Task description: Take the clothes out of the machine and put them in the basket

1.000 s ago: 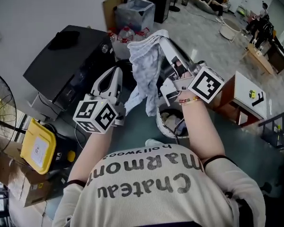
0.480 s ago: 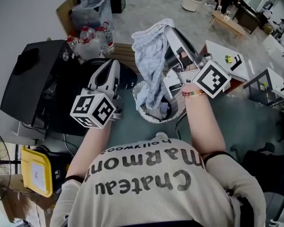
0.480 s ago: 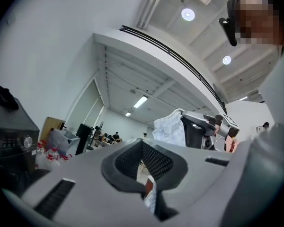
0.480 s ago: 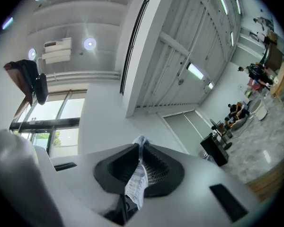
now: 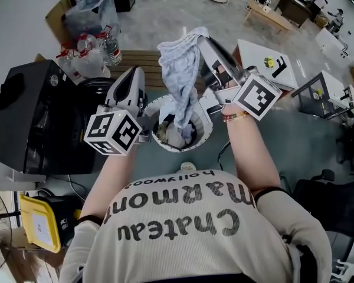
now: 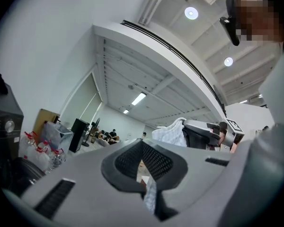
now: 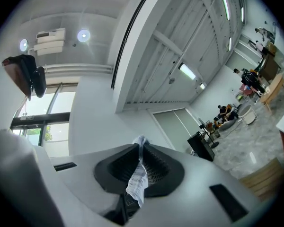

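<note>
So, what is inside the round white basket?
Crumpled clothes, pale and dark, lie in the round white basket. The pale patterned cloth hanging from the right tongs covers the middle, so the bottom is hidden.

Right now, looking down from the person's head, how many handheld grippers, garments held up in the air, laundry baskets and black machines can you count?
Grippers: 2 (left gripper, right gripper)
Garments held up: 1 (pale patterned garment, pinched by the right gripper)
Baskets: 1 (white basket, clothes already inside)
Machines: 1 (black machine)
Total: 5
</note>
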A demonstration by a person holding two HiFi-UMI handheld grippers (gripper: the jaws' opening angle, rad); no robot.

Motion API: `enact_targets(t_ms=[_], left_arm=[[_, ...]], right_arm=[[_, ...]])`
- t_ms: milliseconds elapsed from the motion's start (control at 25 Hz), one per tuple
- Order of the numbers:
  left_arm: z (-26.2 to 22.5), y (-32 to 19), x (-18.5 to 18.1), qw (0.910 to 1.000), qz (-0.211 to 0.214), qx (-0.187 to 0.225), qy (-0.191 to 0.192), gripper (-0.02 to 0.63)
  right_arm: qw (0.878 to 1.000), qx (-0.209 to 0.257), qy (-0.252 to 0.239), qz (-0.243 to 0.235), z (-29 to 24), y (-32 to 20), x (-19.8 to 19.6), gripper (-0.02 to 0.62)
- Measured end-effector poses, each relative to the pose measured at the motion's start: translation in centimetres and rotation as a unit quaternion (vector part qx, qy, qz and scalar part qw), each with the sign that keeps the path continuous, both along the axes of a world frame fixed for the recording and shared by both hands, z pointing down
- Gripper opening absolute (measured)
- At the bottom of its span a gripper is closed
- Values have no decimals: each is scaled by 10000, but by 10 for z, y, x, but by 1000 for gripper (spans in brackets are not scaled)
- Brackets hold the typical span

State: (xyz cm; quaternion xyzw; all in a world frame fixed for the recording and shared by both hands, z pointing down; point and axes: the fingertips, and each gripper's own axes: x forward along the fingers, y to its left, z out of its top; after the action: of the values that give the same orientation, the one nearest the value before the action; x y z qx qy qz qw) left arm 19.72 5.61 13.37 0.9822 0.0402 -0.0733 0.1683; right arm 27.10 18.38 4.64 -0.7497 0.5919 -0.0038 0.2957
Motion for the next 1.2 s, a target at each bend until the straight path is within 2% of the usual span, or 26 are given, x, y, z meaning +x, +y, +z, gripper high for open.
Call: enact_targets(t_ms=[120, 320, 720, 1040, 1200], left_arm=[[9, 14, 15, 9999, -17, -44, -107, 6], [26, 23, 38, 9994, -240, -89, -225, 7], [52, 29, 84, 9964, -764, -193, -319, 8], [85, 31, 106, 9912, -1134, -378, -564, 6], [119, 25, 100, 9870, -1219, -510, -917, 6]], right_arm=[[9998, -112, 67, -140, 9, 5, 11, 48], [9971, -666, -350, -93, 57, 9, 43, 48], [9897, -1108, -404, -817, 110, -4, 79, 48], [9730, -1878, -547, -1225, 182, -10, 101, 48], [9655, -2124, -625, -1368, 216, -18, 104, 48]])
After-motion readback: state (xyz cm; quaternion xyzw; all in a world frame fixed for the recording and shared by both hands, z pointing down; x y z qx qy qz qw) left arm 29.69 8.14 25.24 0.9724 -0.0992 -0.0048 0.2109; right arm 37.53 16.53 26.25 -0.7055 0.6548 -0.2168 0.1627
